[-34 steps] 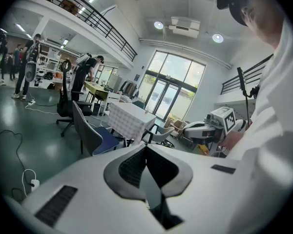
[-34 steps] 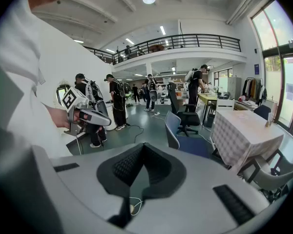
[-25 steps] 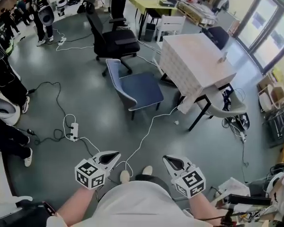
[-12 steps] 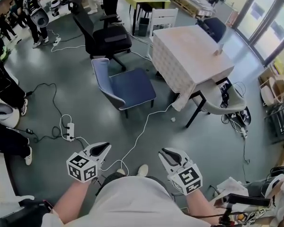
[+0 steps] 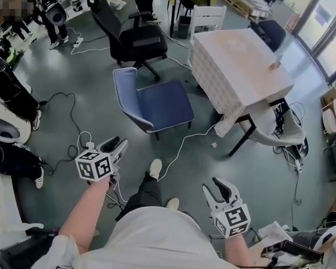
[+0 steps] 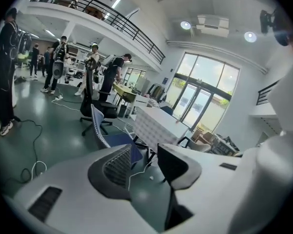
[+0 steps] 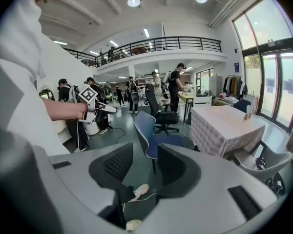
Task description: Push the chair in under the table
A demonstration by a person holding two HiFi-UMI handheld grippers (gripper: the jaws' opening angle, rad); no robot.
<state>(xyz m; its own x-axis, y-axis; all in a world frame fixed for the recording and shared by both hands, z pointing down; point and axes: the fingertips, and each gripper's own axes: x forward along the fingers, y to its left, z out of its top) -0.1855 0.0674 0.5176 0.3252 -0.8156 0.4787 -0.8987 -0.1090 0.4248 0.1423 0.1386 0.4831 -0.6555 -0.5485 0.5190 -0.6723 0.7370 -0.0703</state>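
the fingers (image 6: 112, 167) of my left gripper (image 5: 119, 145) are spreading apart with only air between them, and those of my right gripper (image 5: 218, 186) are spreading too, wide and empty. the left gripper is held out ahead of me, the right one nearer my body.

the grey floor (image 5: 95, 83) is the largest open stretch, running from my feet to the far side of the room. the table (image 5: 235, 60), covered in a checked cloth that hangs over its edges, stands far right. its top carries one small upright thing (image 5: 277, 62) close to the right edge. a grey shell chair (image 5: 280, 130) is tucked under its near right side.

the blue chair (image 5: 157, 102) stands left of the table and clear of it, backrest on the left, seat facing the cloth's left edge. a strip of bare floor lies between seat and cloth. the chair's back side is open to me, with nothing standing on the floor between it and my left gripper.

a black office chair (image 5: 134, 38) sits just beyond the blue one, and a white chair (image 5: 206, 18) stands at the table's far edge.

a white cable (image 5: 179, 150) crosses the floor from the table's near corner toward my shoe (image 5: 155, 168). a black cable (image 5: 67, 111) loops along the left.
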